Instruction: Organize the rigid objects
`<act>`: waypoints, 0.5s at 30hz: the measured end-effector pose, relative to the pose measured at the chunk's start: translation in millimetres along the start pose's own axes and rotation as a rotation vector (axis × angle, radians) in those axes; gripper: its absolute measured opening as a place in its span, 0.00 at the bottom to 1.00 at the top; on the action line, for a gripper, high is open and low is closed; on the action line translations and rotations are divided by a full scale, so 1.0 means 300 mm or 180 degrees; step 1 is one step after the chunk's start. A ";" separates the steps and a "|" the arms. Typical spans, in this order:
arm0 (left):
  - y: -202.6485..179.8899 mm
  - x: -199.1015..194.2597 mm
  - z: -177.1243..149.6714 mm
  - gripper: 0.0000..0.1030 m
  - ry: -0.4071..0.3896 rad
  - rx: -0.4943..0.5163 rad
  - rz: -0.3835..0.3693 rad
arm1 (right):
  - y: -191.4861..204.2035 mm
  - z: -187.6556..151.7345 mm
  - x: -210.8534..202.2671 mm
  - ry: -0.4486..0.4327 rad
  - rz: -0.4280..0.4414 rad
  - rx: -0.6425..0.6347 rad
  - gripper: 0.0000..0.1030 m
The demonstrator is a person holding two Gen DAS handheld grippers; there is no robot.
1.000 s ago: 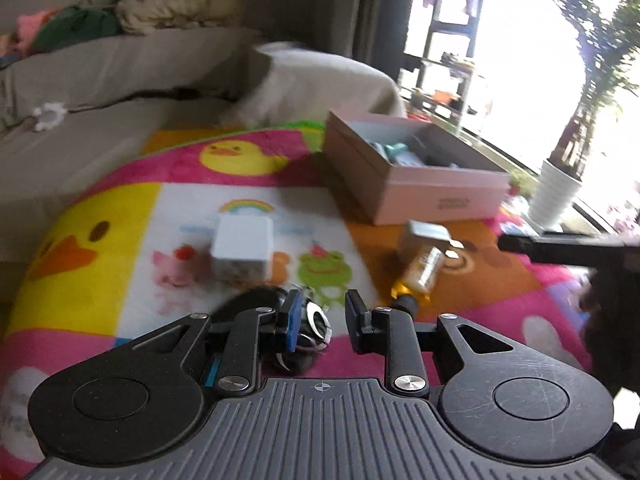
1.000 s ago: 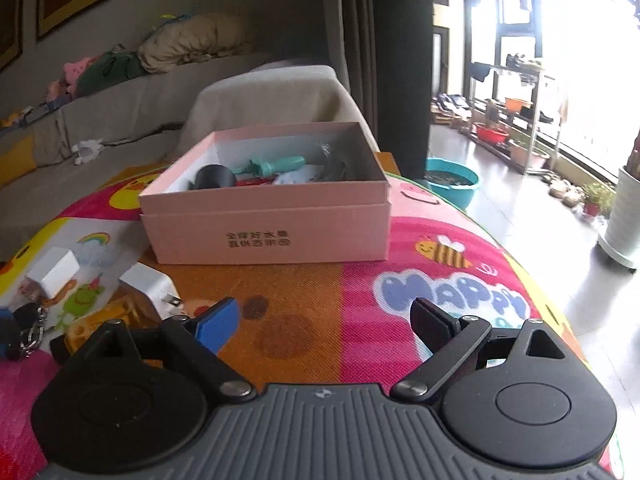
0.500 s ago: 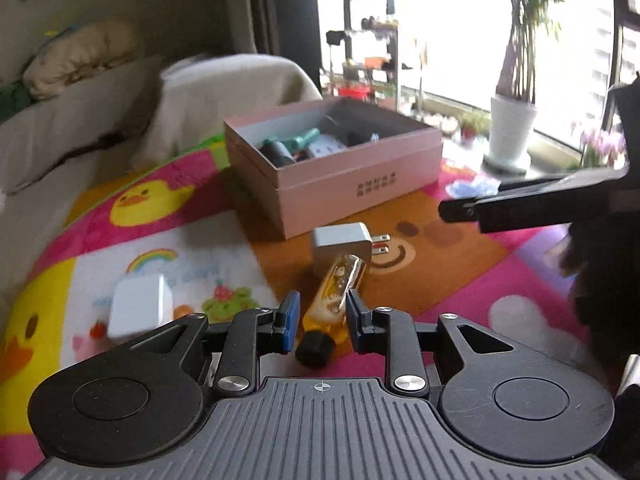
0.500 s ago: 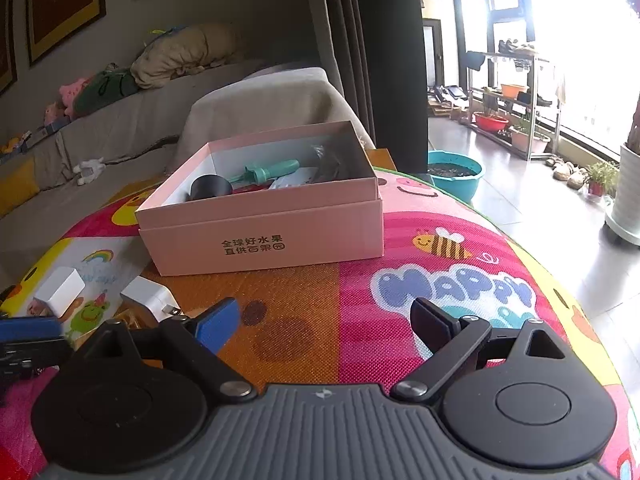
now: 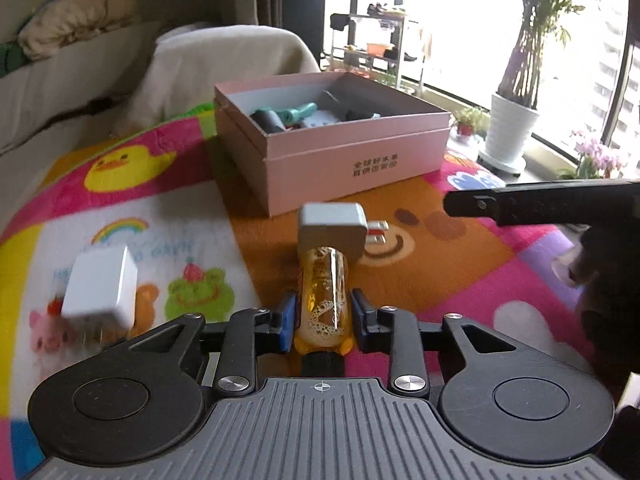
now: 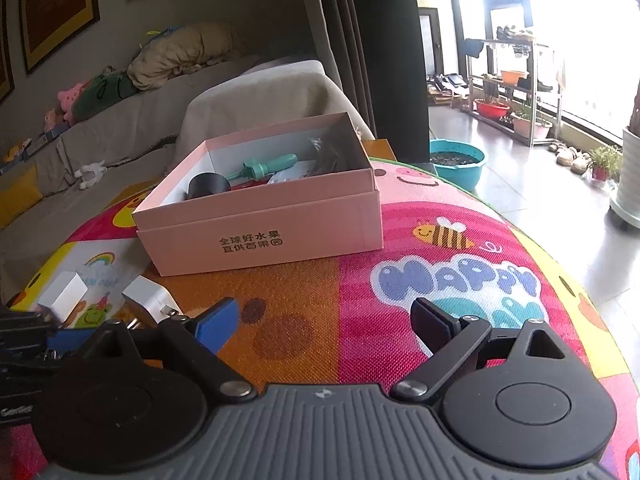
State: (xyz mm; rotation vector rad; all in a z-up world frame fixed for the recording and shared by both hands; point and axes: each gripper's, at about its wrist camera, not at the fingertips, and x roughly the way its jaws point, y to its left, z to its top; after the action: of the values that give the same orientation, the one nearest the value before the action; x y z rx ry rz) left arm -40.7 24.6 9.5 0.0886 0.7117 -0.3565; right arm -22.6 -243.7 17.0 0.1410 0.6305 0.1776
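A small amber bottle (image 5: 325, 292) with a black cap lies on the colourful mat between the fingers of my left gripper (image 5: 323, 315). The jaws stand close on both sides of it; I cannot tell whether they touch it. A grey plug adapter (image 5: 332, 229) lies just beyond the bottle and a white charger cube (image 5: 101, 283) to the left. The open pink box (image 5: 340, 152) holds several items. My right gripper (image 6: 326, 322) is open and empty above the mat, in front of the pink box (image 6: 260, 236). The adapter (image 6: 148, 296) and cube (image 6: 64, 294) show at its left.
The mat (image 6: 440, 272) covers a round table whose edge curves off at the right. A covered sofa (image 6: 120, 128) stands behind. A teal basin (image 6: 458, 162), plant racks and a white plant pot (image 5: 508, 132) stand on the floor by the window.
My left gripper swung right from the keys to the amber bottle and now straddles it. My right gripper rose slightly and stayed open.
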 end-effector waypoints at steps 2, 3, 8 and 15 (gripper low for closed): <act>0.005 -0.032 -0.029 0.31 -0.0022 -0.0049 -0.0008 | 0.005 -0.001 0.002 0.0008 -0.0021 -0.0021 0.91; 0.010 -0.049 -0.042 0.31 -0.0027 -0.0091 -0.0005 | 0.010 -0.001 0.003 0.0016 -0.0039 -0.0040 0.91; 0.047 -0.127 -0.101 0.31 -0.0032 -0.0310 0.0067 | 0.099 -0.005 0.000 0.0031 -0.0020 -0.0418 0.91; 0.059 -0.184 -0.149 0.31 -0.0065 -0.0371 0.0181 | 0.310 0.002 0.057 0.0308 0.0416 -0.0818 0.91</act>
State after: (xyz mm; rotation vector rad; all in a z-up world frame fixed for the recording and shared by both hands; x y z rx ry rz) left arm -101.0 66.1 11.1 -0.0051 0.7068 -0.2607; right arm -19.8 -149.6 24.9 -0.0750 0.6894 0.3913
